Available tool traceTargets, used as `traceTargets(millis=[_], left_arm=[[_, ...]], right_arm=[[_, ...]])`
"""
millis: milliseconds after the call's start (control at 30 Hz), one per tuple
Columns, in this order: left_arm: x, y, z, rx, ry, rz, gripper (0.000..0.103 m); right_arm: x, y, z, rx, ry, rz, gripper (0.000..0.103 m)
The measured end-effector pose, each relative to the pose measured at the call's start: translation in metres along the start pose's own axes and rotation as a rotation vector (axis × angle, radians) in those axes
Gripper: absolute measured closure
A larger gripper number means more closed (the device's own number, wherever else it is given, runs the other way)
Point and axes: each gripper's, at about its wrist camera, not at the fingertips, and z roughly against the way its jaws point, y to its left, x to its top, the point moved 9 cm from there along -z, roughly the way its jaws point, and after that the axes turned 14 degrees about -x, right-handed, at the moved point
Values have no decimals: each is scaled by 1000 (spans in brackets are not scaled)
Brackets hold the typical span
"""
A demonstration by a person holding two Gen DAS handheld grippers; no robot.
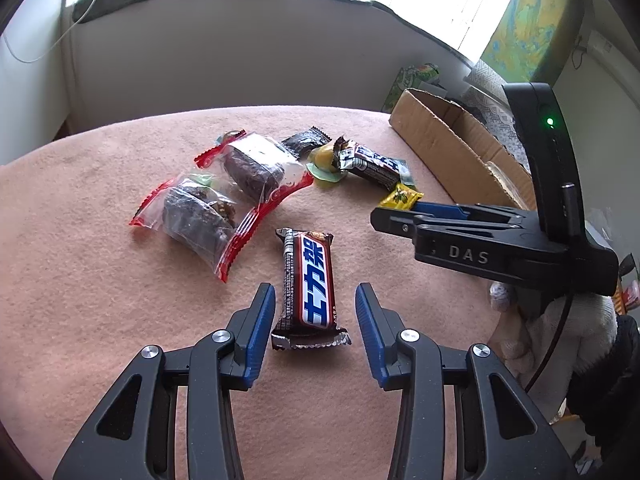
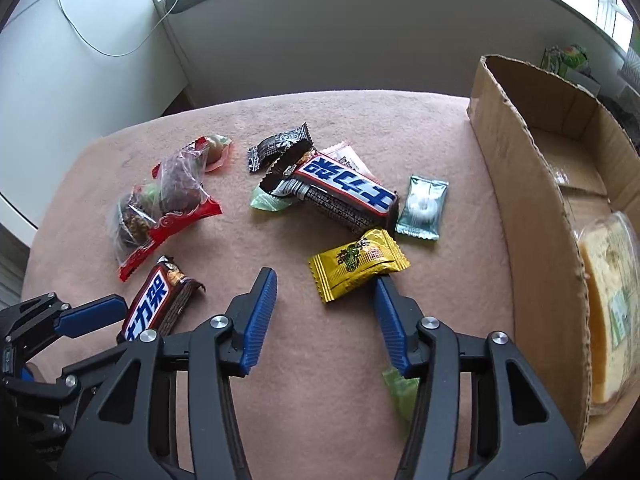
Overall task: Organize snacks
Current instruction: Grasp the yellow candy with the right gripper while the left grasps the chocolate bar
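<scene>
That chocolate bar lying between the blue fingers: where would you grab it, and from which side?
Probably across the middle of the chocolate bar, coming down from above. It lies flat on the pink cloth, its length running away from the left hand-held gripper, whose open fingers already flank its long sides. The crimped ends are thin and floppy; the body looks firmer.

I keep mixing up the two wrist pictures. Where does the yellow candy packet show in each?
Left wrist: the yellow candy packet lies right of centre, just beyond the right gripper.
Right wrist: the packet lies centre, just ahead of the fingertips.
Shared landmark: the cardboard box, on the right in both.
</scene>
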Motion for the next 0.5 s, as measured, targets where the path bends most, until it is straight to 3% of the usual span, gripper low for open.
traceTargets(millis=[267, 367, 500], left_arm=[[1, 1, -4, -5, 2, 10, 63], [1, -1, -6, -4, 6, 4, 63], [1, 0, -7, -3, 8, 7, 63]], right_arm=[[1, -21, 5, -33, -4, -107, 53], [8, -29, -5, -6, 22, -177, 53], [16, -20, -10, -31, 8, -139, 53]])
